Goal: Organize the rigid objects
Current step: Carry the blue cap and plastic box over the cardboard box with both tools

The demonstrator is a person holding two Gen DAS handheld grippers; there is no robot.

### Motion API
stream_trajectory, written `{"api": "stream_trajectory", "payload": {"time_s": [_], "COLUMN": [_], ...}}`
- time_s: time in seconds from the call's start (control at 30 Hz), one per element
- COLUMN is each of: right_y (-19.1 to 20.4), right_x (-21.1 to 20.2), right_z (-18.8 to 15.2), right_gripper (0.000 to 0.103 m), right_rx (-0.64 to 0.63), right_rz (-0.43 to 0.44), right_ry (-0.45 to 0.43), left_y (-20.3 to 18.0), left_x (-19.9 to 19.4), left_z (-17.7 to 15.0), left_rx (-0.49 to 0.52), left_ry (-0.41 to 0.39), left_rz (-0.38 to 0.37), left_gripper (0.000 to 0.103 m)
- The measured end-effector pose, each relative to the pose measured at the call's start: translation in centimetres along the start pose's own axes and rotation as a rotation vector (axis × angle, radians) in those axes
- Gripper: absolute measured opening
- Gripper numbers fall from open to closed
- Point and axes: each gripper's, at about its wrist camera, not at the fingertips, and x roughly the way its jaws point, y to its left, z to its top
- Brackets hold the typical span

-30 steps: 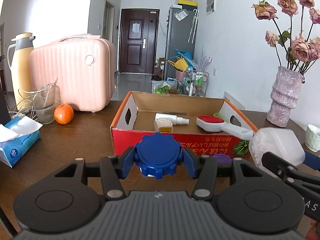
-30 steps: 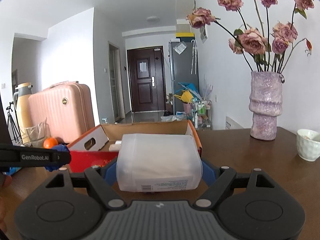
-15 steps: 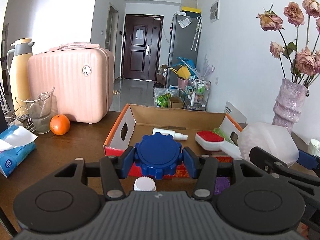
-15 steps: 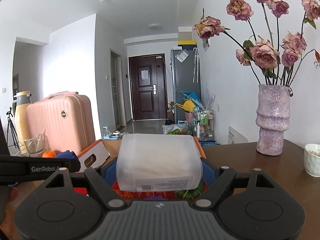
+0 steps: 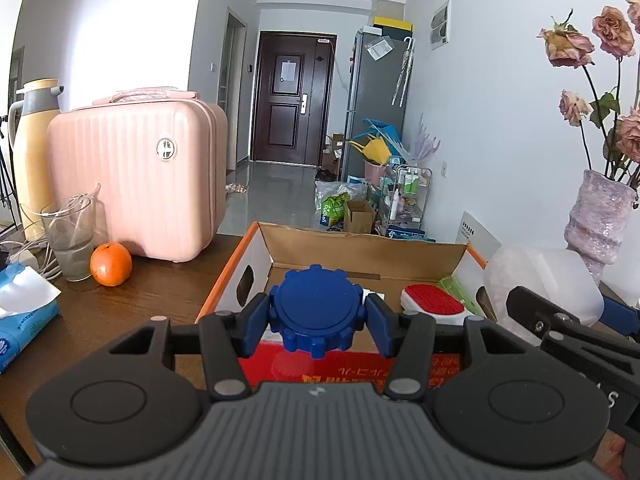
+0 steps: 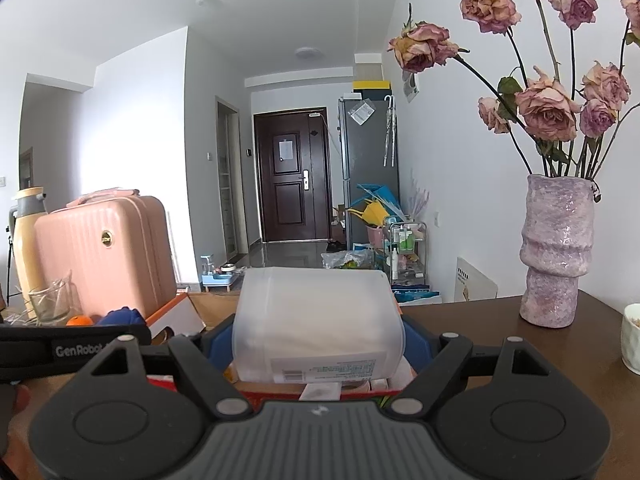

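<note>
The left gripper pinches a blue toothed cap while the right gripper, jaws wide, clamps a frosted white container, both above the near edge of the cardboard box (red-topped brush inside) on the brown table.

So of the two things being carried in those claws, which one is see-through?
The frosted white plastic jar, clamped in the right gripper. The left gripper holds a solid blue lid with a notched rim, fully opaque.
</note>
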Motion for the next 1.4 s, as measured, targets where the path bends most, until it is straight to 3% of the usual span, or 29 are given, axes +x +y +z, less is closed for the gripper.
{"api": "stream_trajectory", "payload": {"time_s": [1.4], "right_y": [-1.0], "right_x": [10.8], "right_z": [2.2], "right_gripper": [0.081], "right_rx": [-0.074], "right_rz": [0.048], "right_ry": [0.070], "left_y": [-1.5], "left_x": [8.7], "left_z": [2.1], "left_rx": [0.033], "left_ry": [0.013], "left_rz": [0.041], "left_gripper": [0.054]}}
